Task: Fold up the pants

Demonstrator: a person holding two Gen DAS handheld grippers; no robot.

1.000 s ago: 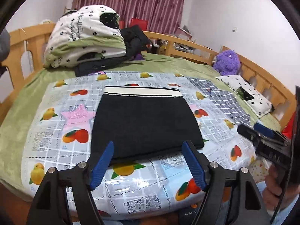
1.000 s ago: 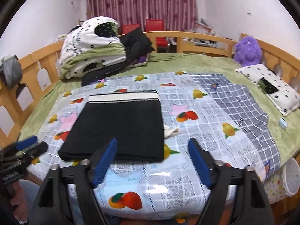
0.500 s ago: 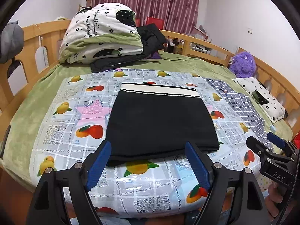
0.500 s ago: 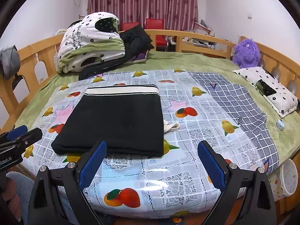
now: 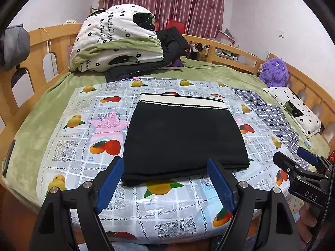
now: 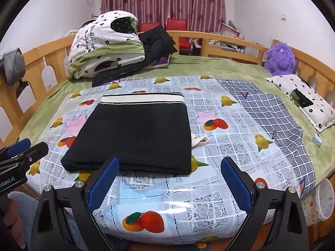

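The black pants [image 5: 182, 138] lie folded into a flat rectangle on the fruit-print cover, cream waistband at the far edge; they also show in the right wrist view [image 6: 136, 133]. My left gripper [image 5: 165, 179] is open and empty, hovering just short of the near folded edge. My right gripper [image 6: 169, 179] is open and empty, off the near right corner of the pants. Each gripper shows at the edge of the other's view: the right one [image 5: 301, 163] and the left one [image 6: 23, 148]. A white drawstring end [image 6: 200, 141] sticks out from the right side.
The fruit-print cover [image 5: 69, 144] lies over a green blanket on a wooden-railed bed. A rolled quilt [image 5: 117, 39] and dark clothes sit at the back. A grey checked cloth [image 6: 270, 117], a spotted pillow [image 6: 303, 98] and a purple plush toy [image 6: 279, 59] lie at the right.
Both grippers have drawn back and risen from the pants' near edge. The right gripper's jaws have spread wider. The pants have not moved.
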